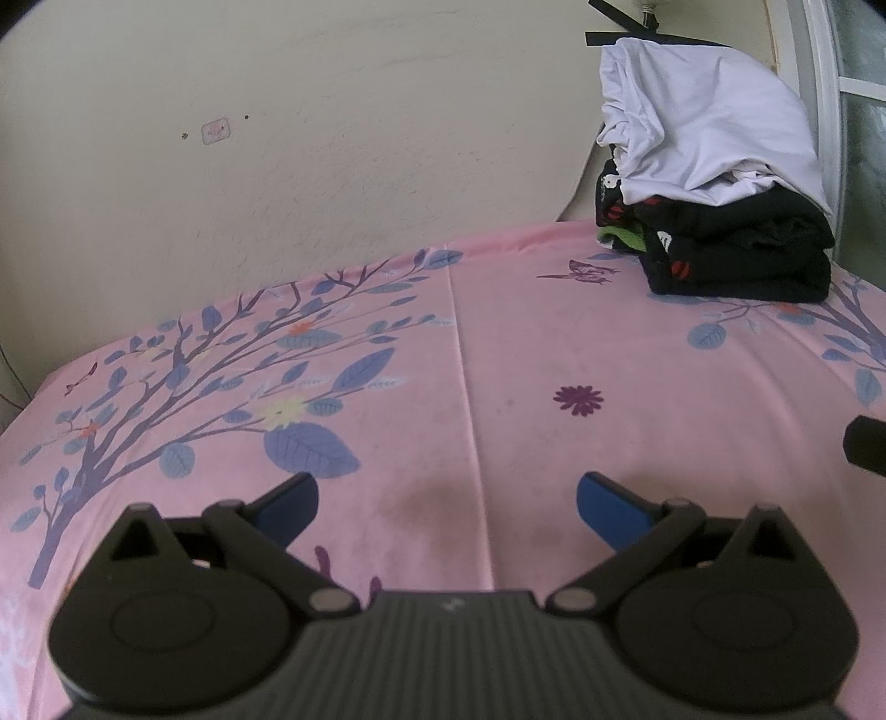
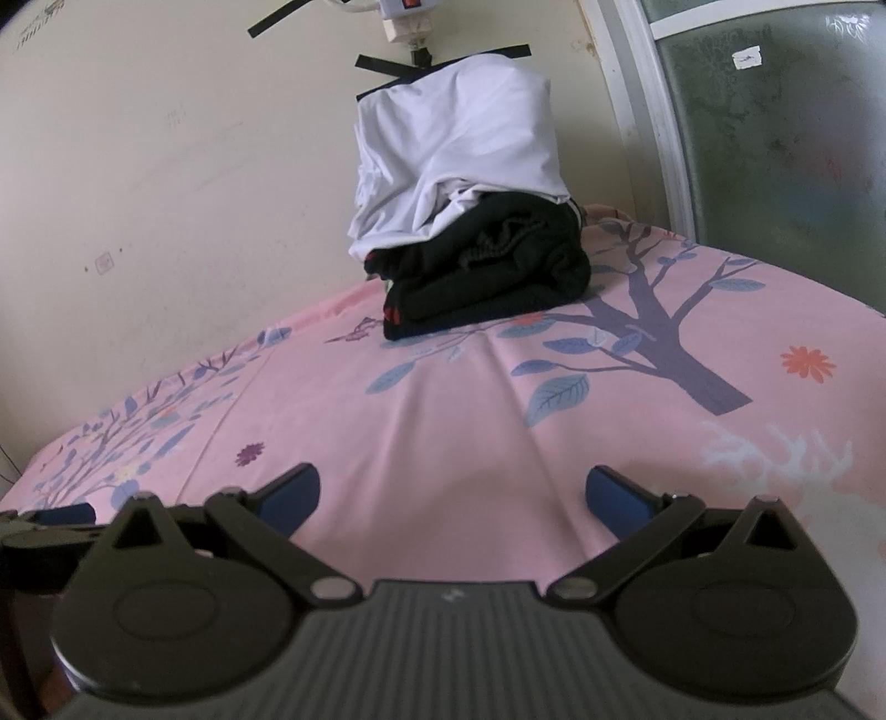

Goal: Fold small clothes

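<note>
A: Both jaws apart, nothing held: left hand-held gripper (image 1: 447, 507), right hand-held gripper (image 2: 453, 501), low over the pink bed sheet (image 2: 443, 399).

B: Clothes?

A: Pile (image 2: 470, 221) at the far edge by the wall. White garment (image 1: 703, 122) on top: light, limp. Likely best pinched at a hem; dark folded ones (image 1: 742, 255) look heavier.

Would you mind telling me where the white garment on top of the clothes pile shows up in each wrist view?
Left wrist view: the white garment sits upper right, draped over the folded black clothes.
Right wrist view: the white garment sits top centre, over the same black clothes.
Shared landmark: the crossed black tape strips on the wall just behind the pile.
</note>
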Tool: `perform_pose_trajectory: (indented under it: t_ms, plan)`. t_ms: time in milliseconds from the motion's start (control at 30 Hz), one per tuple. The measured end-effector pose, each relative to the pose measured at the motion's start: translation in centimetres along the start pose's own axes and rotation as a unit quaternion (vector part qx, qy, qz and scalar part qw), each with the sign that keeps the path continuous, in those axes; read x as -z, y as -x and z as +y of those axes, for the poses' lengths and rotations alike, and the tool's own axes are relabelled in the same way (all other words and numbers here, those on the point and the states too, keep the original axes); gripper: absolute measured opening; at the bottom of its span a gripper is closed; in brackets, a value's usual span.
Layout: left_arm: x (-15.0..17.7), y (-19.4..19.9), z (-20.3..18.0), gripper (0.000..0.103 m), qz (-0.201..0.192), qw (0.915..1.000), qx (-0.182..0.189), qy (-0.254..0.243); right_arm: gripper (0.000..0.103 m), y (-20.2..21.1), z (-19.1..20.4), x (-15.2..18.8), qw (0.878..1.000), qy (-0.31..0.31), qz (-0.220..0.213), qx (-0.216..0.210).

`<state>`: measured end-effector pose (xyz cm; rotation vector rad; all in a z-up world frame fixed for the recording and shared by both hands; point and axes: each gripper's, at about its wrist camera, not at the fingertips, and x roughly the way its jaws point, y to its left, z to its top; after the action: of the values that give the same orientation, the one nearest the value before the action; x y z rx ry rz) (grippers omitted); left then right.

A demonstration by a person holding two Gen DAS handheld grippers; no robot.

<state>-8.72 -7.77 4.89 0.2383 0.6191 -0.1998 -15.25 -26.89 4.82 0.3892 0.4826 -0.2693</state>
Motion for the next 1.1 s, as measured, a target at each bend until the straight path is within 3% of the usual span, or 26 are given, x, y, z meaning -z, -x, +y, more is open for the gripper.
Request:
perform_pose_trajectory:
  t_ms: [1100]
  plan:
    - [0.09, 0.4, -0.25, 0.103, -0.013, 0.9998, 0.005, -0.016, 0.097, -0.05, -0.08, -0.03, 1.0, 0.0, 0.0, -0.001]
